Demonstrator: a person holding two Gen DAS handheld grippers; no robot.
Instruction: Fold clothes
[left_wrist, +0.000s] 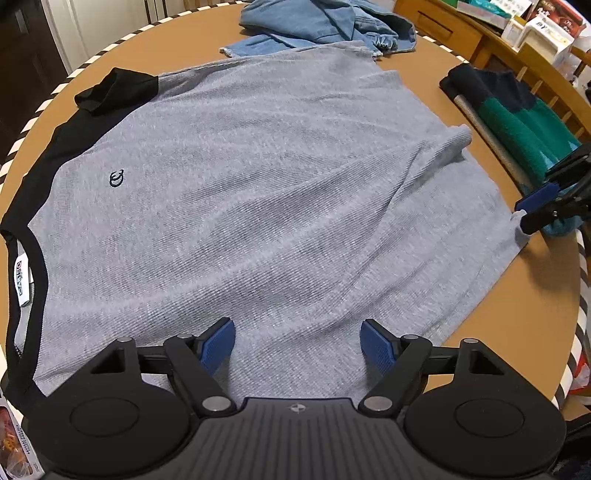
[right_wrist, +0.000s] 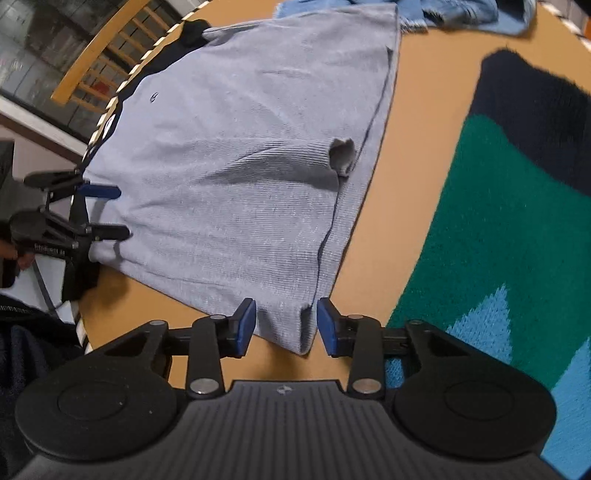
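A grey T-shirt (left_wrist: 258, 192) with black sleeves and black collar lies spread on the round brown table (left_wrist: 509, 314); it also shows in the right wrist view (right_wrist: 240, 177). One sleeve is folded over its body (right_wrist: 341, 155). My left gripper (left_wrist: 297, 347) is open, hovering over the shirt's near side edge; it also shows in the right wrist view (right_wrist: 107, 212). My right gripper (right_wrist: 286, 326) is open, its fingers straddling the shirt's hem corner (right_wrist: 295, 332); it also shows in the left wrist view (left_wrist: 532, 214).
A blue denim garment (left_wrist: 328, 26) lies heaped at the table's far edge. A folded navy, green and blue knit sweater (right_wrist: 517, 206) lies beside the shirt, right of my right gripper. Wooden chairs (right_wrist: 103, 55) and a shelf with boxes (left_wrist: 517, 26) ring the table.
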